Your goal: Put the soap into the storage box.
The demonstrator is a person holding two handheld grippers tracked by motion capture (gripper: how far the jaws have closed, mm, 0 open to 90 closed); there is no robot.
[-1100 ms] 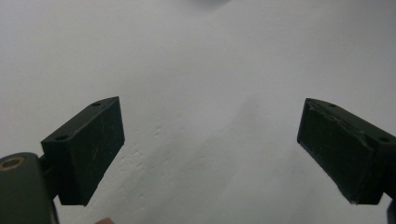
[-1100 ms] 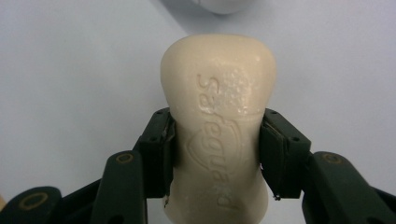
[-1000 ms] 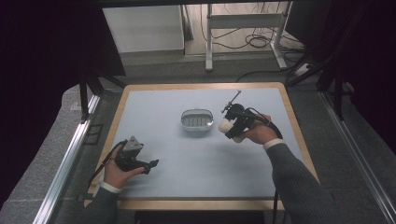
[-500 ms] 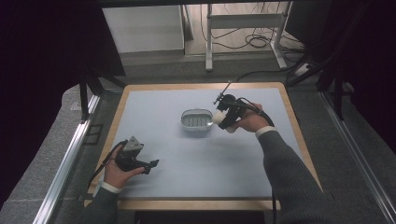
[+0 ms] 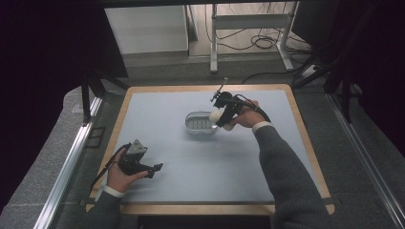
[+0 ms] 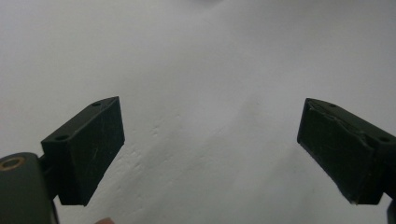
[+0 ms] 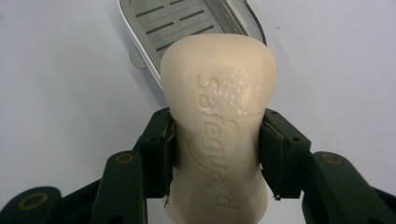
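Note:
A cream bar of soap (image 7: 219,126) with raised lettering sits squeezed between the jaws of my right gripper (image 7: 215,151), which is shut on it. In the high view that gripper (image 5: 220,116) hangs at the right end of a grey soap dish (image 5: 198,123), the soap (image 5: 216,115) just over the dish's rim. The dish's slotted tray (image 7: 187,21) lies beyond the soap, bare. My left gripper (image 5: 155,168) rests low near the table's front left, jaws wide apart over bare surface (image 6: 210,140).
The table (image 5: 200,191) has a pale blue-grey top with a wooden border. Dark curtains stand to the left and right. Behind the far edge are a desk frame (image 5: 248,28) and floor cables.
My right gripper has carried the soap left and away from me, from beside the dish to its right rim. The left gripper has stayed put.

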